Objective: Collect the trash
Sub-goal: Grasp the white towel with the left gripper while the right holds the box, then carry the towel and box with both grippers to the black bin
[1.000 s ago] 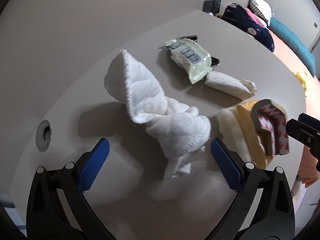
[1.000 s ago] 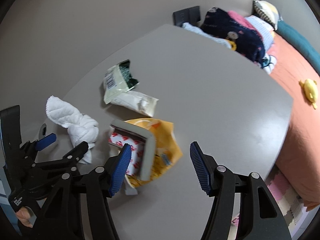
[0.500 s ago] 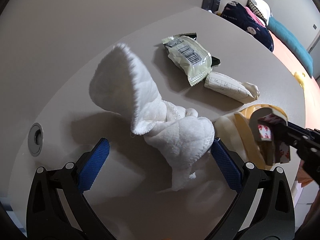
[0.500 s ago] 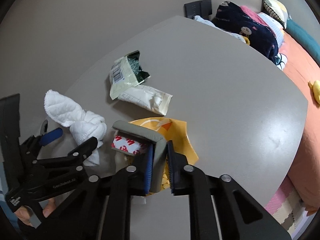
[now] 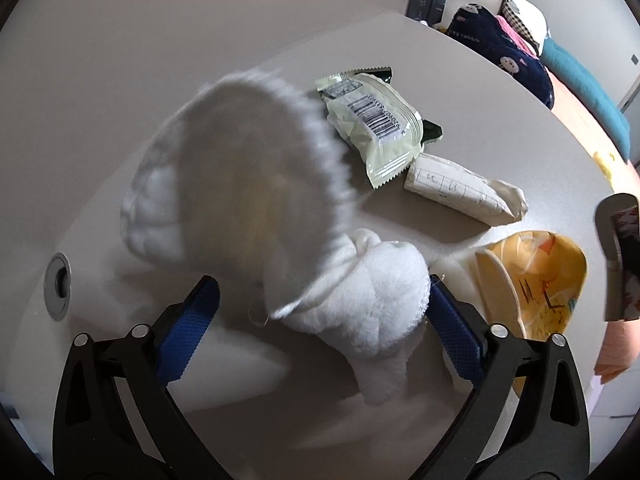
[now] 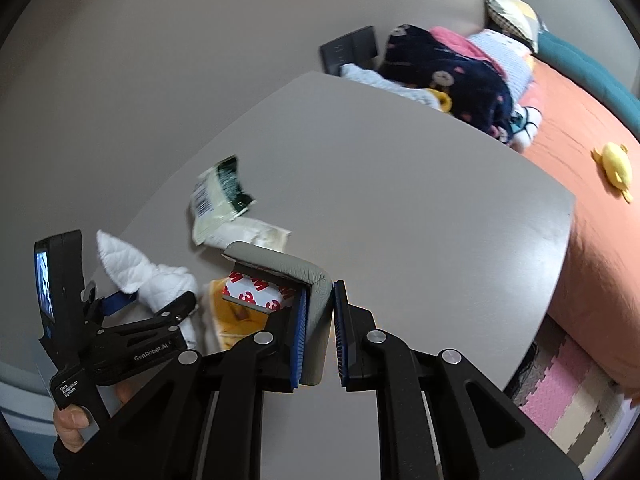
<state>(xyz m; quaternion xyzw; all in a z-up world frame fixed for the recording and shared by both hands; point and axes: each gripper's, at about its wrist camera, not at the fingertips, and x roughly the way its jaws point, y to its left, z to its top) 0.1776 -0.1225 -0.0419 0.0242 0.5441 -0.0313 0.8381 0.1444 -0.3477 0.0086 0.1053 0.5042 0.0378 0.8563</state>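
Right tongs [image 6: 320, 332]: closed on one leg of the grey corner guard [image 6: 288, 268], whose red-and-white adhesive backing faces the lens; the jaws have just been closing on it, and the guard appears lifted clear of the surface [image 6: 400, 200].
Left tongs [image 5: 324, 320]: wide, straddling the white cloth [image 5: 360, 304]; the jaws have just been closing a little. The 3 o'clock pad touches the cloth's knotted end, the 9 o'clock pad stands apart from it, so no grip is made. The cloth's upper flap is blurred, and whether it rests on the surface cannot be told.
Green wrapper [image 5: 376, 124]: lies on the surface at 12 o'clock of the cloth in the left wrist view, barcode up, untouched.
Paper roll [image 5: 464, 192]: lies just beside the wrapper, toward 4 o'clock of it, untouched.
Yellow bag [image 5: 536, 276]: lies crumpled at 3 o'clock of the cloth, partly behind the left tongs' finger, untouched.
Bin: none in either view; where the trash is to go cannot be told.
Progress: early, by judgement. One item is in hand, one is bracketed but not grasped, and three lie loose.
Remaining: grip the cloth, carry both items off, then return for the wrapper, roll and bag.
Surroundings: a bed [image 6: 580, 128] with bedding runs along the surface at 3 o'clock in the right wrist view.
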